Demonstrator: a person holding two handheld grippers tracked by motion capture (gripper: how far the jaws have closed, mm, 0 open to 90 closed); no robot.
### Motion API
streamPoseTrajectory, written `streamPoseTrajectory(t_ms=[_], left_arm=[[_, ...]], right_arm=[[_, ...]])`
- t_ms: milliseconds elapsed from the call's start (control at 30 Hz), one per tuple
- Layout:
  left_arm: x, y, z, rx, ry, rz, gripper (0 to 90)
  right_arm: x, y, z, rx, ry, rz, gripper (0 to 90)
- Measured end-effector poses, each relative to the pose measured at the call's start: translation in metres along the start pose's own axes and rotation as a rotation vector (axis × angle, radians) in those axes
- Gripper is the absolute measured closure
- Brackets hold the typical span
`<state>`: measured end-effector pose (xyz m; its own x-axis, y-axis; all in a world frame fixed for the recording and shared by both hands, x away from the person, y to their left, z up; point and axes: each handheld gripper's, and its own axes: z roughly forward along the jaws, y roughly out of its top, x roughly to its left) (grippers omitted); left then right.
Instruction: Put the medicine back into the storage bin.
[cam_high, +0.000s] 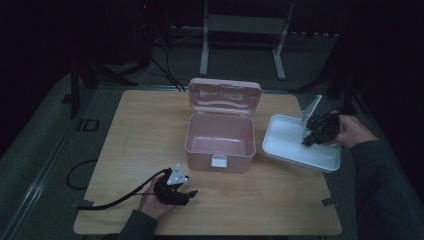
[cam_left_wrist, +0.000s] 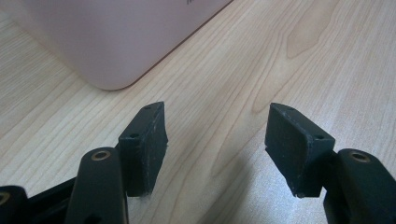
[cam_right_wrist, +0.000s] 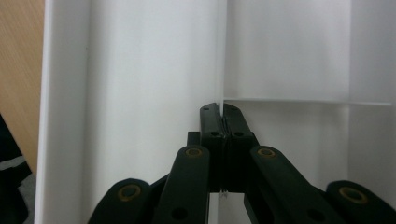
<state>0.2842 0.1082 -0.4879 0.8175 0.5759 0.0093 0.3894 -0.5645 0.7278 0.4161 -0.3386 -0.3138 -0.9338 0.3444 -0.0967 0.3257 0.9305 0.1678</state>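
A pink box (cam_high: 220, 142) stands open mid-table with its lid (cam_high: 225, 97) tipped back. To its right lies a white tray (cam_high: 285, 145). My right gripper (cam_high: 306, 142) hangs over the tray, shut on the edge of a thin white panel (cam_high: 313, 111) that rises upright from the jaws. In the right gripper view the jaws (cam_right_wrist: 222, 108) pinch that panel (cam_right_wrist: 289, 46) above the tray's wall (cam_right_wrist: 65, 93). My left gripper (cam_high: 192, 193) rests low on the table in front of the box. Its jaws (cam_left_wrist: 217, 135) stand open with nothing between them, near the box's corner (cam_left_wrist: 116, 42).
The wooden table (cam_high: 145, 135) has bare room on its left and along the front. A cable (cam_high: 120, 200) trails left from the left gripper. Stand legs (cam_high: 205, 55) rise behind the table. The surroundings are dark.
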Motion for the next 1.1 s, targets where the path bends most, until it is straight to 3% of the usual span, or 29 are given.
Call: streamPoseTrajectory(t_ms=[367,500,600,633,733,767,1100], left_arm=[[0.0,0.0,0.0,0.0,-0.001,-0.003,38.3],[0.0,0.0,0.0,-0.002,0.0,-0.001,38.3],[0.0,0.0,0.0,-0.001,0.0,0.0,38.3],[0.0,0.0,-0.001,-0.001,0.002,-0.002,38.2],[0.0,0.0,-0.001,-0.003,0.003,-0.003,38.2],[0.0,0.0,-0.002,-0.006,0.004,-0.005,38.2],[0.001,0.0,-0.003,-0.009,0.004,-0.007,38.2]], right_arm=[[0.009,0.037,-0.011,-0.067,0.027,-0.084,89.6],[0.016,0.064,-0.006,-0.086,0.038,-0.144,89.6],[0.019,0.079,-0.004,-0.095,0.068,-0.155,89.6],[0.023,0.099,0.0,-0.118,0.074,-0.183,89.6],[0.026,0.111,0.003,-0.132,0.086,-0.202,89.6],[0.03,0.126,0.007,-0.151,0.077,-0.225,89.6],[0.033,0.174,0.023,-0.204,0.092,-0.227,89.6]])
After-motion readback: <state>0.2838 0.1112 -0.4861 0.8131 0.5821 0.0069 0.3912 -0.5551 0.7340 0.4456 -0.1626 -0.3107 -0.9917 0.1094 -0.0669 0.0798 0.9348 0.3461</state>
